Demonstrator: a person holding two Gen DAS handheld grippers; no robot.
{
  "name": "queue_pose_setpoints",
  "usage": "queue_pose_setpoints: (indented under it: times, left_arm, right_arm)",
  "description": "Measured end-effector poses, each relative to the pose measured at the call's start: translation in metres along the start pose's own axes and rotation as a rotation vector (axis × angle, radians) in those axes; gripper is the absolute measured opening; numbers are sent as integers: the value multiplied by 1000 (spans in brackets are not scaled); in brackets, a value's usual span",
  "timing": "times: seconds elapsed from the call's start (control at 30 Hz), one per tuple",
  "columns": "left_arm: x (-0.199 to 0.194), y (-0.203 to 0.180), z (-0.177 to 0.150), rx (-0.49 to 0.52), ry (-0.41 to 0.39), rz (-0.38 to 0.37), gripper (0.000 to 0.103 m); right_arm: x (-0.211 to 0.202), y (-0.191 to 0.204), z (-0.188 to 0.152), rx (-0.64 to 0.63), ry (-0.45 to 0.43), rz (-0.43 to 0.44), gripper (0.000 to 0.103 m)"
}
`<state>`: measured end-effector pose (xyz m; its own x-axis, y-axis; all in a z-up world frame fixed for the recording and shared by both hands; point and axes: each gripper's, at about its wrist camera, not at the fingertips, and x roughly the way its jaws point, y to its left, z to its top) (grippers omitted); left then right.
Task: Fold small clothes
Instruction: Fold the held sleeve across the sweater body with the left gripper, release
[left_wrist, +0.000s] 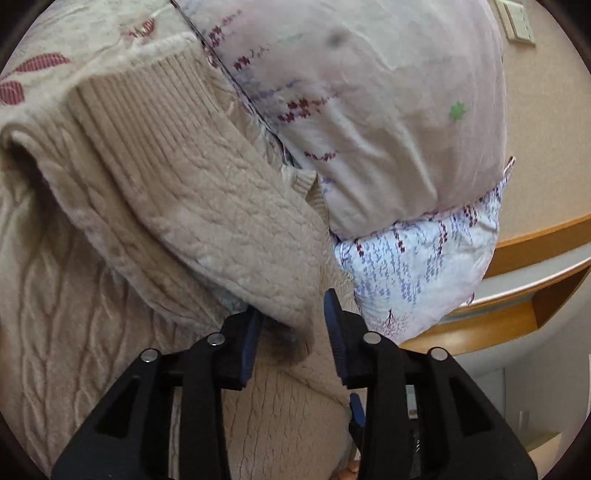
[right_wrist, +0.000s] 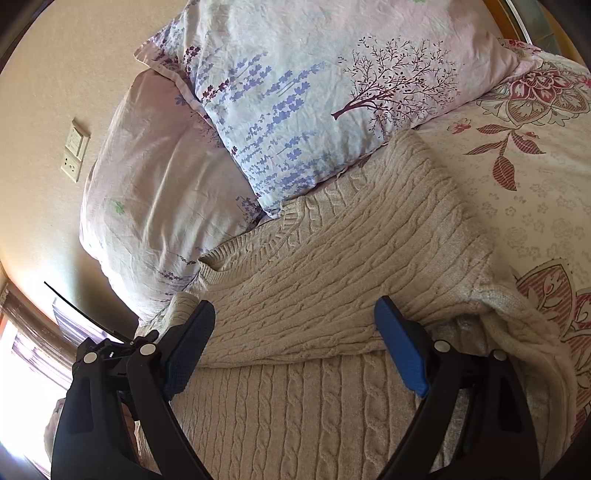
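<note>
Floral bedding (right_wrist: 535, 206) covers the bed, with two lavender-print pillows (right_wrist: 295, 110) stacked against a beige wall ahead of both tools. Spread across the bed lies a beige cable-knit sweater (right_wrist: 332, 258), its upper part folded over the lower. The right tool (right_wrist: 295, 332) hangs just above the knit with its jaws spread wide; the fold's edge runs between them, but neither pad presses on it. The left tool (left_wrist: 291, 325) has its jaws partly parted around a folded sleeve (left_wrist: 229, 236) with a ribbed cuff; the sleeve end sits between the pads, against the left one and clear of the right, so it is released rather than clamped. A wooden ledge (left_wrist: 535, 236) curves off to that tool's right.
</note>
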<state>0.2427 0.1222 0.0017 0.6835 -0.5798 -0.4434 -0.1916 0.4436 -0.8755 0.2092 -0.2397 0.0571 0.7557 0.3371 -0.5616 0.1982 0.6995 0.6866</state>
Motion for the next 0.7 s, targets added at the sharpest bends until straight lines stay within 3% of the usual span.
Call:
queue_pose_setpoints:
  times: [0.17,0.23,0.3,0.4,0.5,0.57,0.6,0.63,0.7]
  left_arm:
    - [-28,16,24,-141,-130,10,34]
    - [-30,11,33,-147,-166,3,15]
    - [-27,-5,37,-90,-173,-8,8]
    - [-10,-51,28,108,-150,-34,8]
    - [26,-102,0,366,-54,-19,8]
    - [57,-123,-27,507,60,5,8]
    - [74,-129,-40,560,142,23,12]
    - [89,-131,-53,600,226,40,24]
    - [104,-128,-73,632,331,39,30]
  right_arm:
    - [-1,0,0,3,-1,4,90]
    - [-1,1,0,5,-2,8,90]
    - [-2,0,0,9,-6,12,90]
    - [-3,-1,0,19,-13,25,90]
    - [-6,-3,0,31,-27,41,90]
    - [-8,-5,0,38,-37,48,90]
    - [-9,-5,1,42,-41,51,90]
    - [-10,-6,1,46,-46,54,90]
    - [-10,-8,1,57,-50,60,89]
